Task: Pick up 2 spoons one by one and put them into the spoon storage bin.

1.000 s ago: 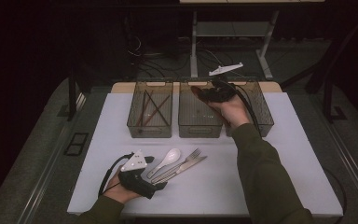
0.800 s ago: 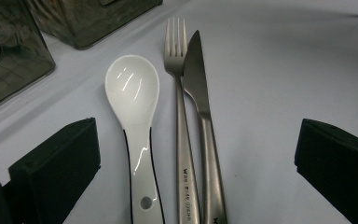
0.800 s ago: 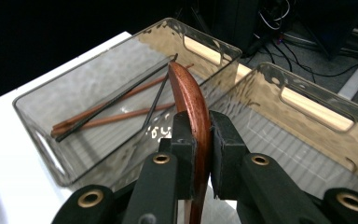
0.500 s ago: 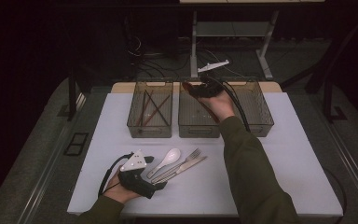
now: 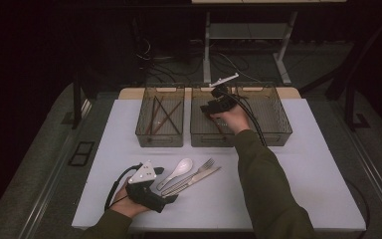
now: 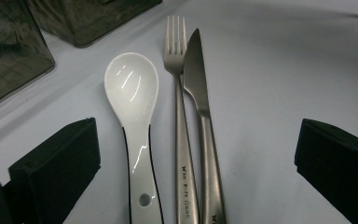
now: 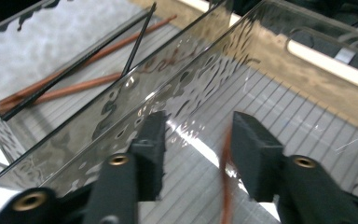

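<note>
- Right gripper (image 7: 196, 154): fingers (image 7: 254, 154) part-open inside the middle bin (image 5: 199, 134); a blurred reddish-brown stick (image 7: 226, 182) hangs beside the right finger, contact unclear.
- Left gripper (image 6: 196, 163): fingers (image 6: 56, 172) wide apart, low over the white surface (image 5: 303, 164), nothing held.
- Between them lie the spoon (image 6: 133, 100), fork (image 6: 179, 84) and knife (image 6: 198, 93), side by side, fork and knife touching.
- Left bin (image 5: 144, 132) holds chopsticks (image 7: 74, 81), brown and black.

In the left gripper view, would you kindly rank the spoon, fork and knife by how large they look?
1. Spoon: broadest by far.
2. Knife and fork: too alike to rank; both are slim and cut off by the bottom edge.
</note>
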Demonstrator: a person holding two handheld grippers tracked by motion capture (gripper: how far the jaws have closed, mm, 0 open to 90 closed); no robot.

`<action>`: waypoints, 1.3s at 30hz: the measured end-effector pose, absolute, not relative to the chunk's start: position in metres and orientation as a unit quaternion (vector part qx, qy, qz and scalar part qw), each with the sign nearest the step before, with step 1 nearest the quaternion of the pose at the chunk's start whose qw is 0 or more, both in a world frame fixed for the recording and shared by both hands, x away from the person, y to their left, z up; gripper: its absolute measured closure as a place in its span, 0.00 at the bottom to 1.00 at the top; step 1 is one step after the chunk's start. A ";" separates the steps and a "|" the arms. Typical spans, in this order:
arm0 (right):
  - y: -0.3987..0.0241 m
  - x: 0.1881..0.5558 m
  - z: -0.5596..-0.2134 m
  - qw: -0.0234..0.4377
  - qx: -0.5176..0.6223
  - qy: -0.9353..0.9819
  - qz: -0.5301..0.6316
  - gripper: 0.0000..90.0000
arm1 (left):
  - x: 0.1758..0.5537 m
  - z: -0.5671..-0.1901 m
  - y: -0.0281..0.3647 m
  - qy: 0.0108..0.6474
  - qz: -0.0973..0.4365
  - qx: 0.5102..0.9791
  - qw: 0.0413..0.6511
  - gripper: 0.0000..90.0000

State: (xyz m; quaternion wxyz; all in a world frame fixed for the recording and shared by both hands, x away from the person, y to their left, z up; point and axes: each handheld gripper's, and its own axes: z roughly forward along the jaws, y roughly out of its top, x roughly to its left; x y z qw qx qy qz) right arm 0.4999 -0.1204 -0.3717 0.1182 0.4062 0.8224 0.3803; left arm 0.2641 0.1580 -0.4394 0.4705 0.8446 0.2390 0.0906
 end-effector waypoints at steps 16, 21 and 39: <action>-0.156 0.461 -0.359 0.101 0.393 0.811 0.421 0.40 | 0.263 -0.439 0.156 0.241 0.090 0.845 0.468 0.00; -0.162 0.444 -0.355 0.109 0.384 0.817 0.417 0.32 | 0.264 -0.440 0.157 0.243 0.090 0.845 0.468 0.00; -0.194 0.380 -0.362 0.136 0.360 0.806 0.451 0.20 | 0.265 -0.440 0.158 0.248 0.091 0.844 0.467 0.00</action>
